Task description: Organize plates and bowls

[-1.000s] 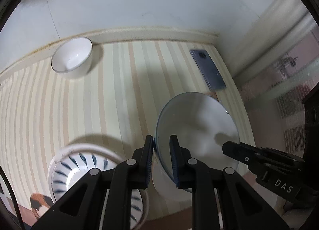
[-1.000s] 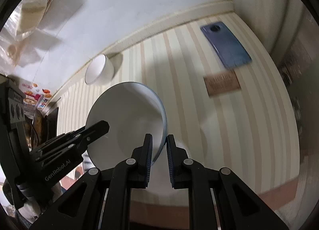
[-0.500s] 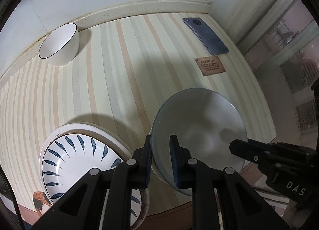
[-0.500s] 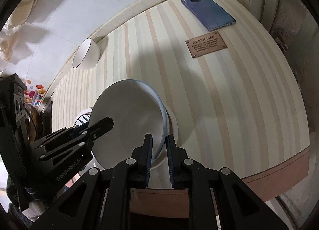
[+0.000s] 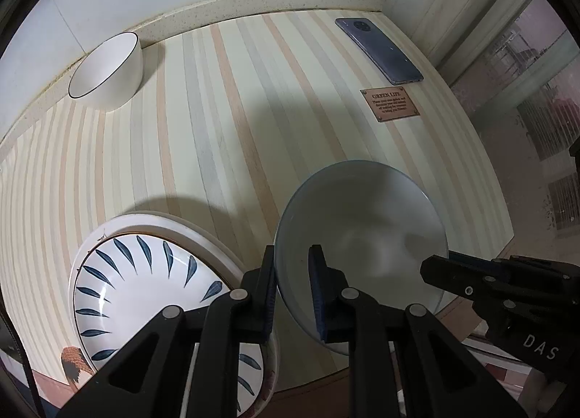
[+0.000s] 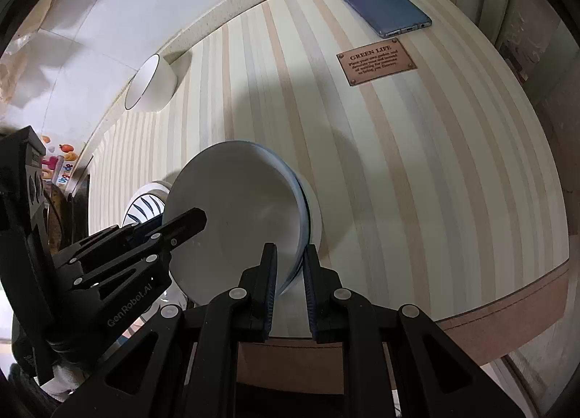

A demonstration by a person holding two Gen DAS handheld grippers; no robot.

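Note:
A pale grey-white bowl with a blue rim (image 5: 362,237) is held above the striped table, gripped on opposite rims. My left gripper (image 5: 293,285) is shut on its left rim; my right gripper (image 6: 290,285) is shut on its right rim. The bowl also shows in the right wrist view (image 6: 235,215). A white plate with blue leaf marks (image 5: 145,295) lies on the table just left of the bowl, partly under my left gripper. A small white bowl with a dark rim (image 5: 107,70) stands at the back left by the wall.
A blue phone (image 5: 378,50) lies at the back right, with a brown "GREEN LIFE" plaque (image 5: 389,104) in front of it. The striped table (image 5: 235,128) ends in a curved front edge (image 6: 507,305). A wall runs along the back.
Both grippers have drawn back and up with the bowl, so more of the table, the plaque and the patterned plate show. The grip on the bowl is unchanged.

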